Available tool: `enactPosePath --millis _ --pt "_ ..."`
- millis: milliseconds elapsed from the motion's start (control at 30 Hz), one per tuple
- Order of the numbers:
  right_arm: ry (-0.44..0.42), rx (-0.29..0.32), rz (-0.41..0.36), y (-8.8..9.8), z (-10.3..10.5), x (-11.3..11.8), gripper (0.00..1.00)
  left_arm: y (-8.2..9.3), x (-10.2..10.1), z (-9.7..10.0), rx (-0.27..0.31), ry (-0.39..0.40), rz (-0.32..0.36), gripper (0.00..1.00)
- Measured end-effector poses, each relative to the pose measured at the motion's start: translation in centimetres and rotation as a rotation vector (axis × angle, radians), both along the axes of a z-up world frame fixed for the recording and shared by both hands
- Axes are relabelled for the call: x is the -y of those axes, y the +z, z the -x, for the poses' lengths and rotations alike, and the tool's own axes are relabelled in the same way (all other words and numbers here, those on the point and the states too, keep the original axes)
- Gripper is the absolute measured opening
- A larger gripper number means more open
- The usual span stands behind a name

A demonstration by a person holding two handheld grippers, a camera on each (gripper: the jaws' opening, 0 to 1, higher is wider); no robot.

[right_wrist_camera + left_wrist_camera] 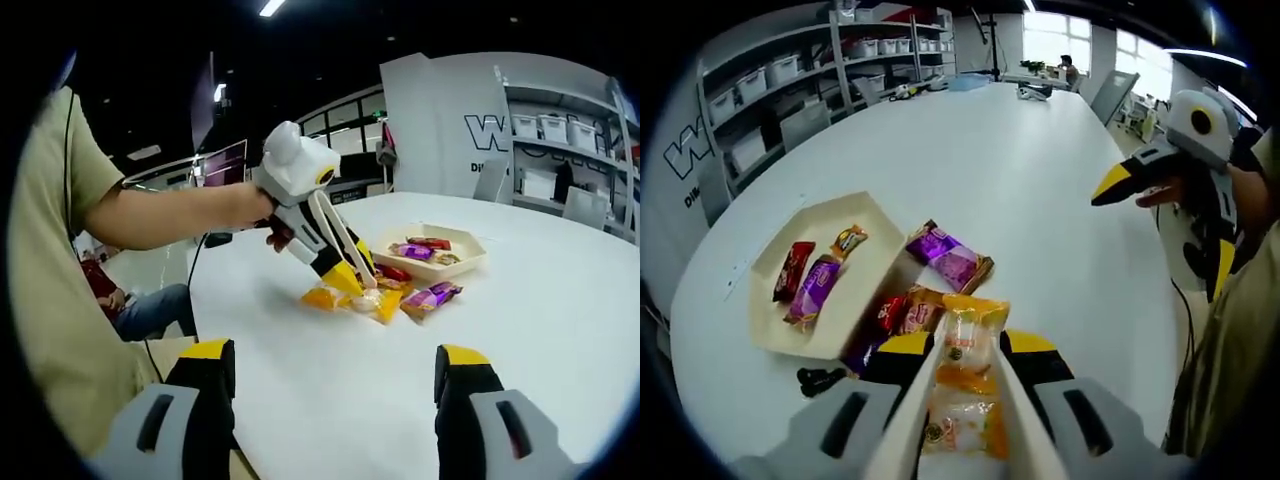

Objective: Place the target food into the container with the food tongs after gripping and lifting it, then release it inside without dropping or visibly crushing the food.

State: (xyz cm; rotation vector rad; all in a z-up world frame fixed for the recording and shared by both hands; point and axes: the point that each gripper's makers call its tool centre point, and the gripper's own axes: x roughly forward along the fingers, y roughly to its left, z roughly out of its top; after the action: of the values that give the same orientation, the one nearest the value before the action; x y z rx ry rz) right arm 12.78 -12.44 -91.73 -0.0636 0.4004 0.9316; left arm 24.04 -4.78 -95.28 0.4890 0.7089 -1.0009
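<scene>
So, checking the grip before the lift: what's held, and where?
The left tongs clamp the orange snack packet by its long sides. The right tongs hold nothing.

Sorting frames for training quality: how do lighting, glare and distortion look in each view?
Left gripper view: bright, even light, windows blown out at the top, shelves and table edge bowed by the fisheye, the packet between the jaws sharp. Right gripper view: dark ceiling with lamp glare, table lit, own jaws slightly soft.

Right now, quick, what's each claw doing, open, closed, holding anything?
Left claw: closed on the tongs, which pinch the orange snack packet.
Right claw: open, holding nothing, above the white table.
</scene>
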Motion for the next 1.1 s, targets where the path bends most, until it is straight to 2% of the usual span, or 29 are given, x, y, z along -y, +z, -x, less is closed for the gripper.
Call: enactPosePath --millis 433,600,900,1100 --pt "-0.002 -0.005 -0.005 -0.19 0.00 -0.10 0.81 -0.25 0.04 -0.06 -0.042 0.021 0.030 0.23" --pt "0.001 -0.006 -0.004 -0.23 0.09 -0.14 0.81 -0.20 0.09 0.08 -0.038 0.026 0.033 0.21" --pt "-0.004 -0.007 -0.001 -0.32 0.16 0.21 0.80 -0.06 0.47 0.39 -0.077 0.058 0.092 0.19" --pt "-0.006 -0.009 0.001 -0.38 0.16 0.34 0.80 0.16 0.43 0.32 -0.061 0.061 0.084 0.18"
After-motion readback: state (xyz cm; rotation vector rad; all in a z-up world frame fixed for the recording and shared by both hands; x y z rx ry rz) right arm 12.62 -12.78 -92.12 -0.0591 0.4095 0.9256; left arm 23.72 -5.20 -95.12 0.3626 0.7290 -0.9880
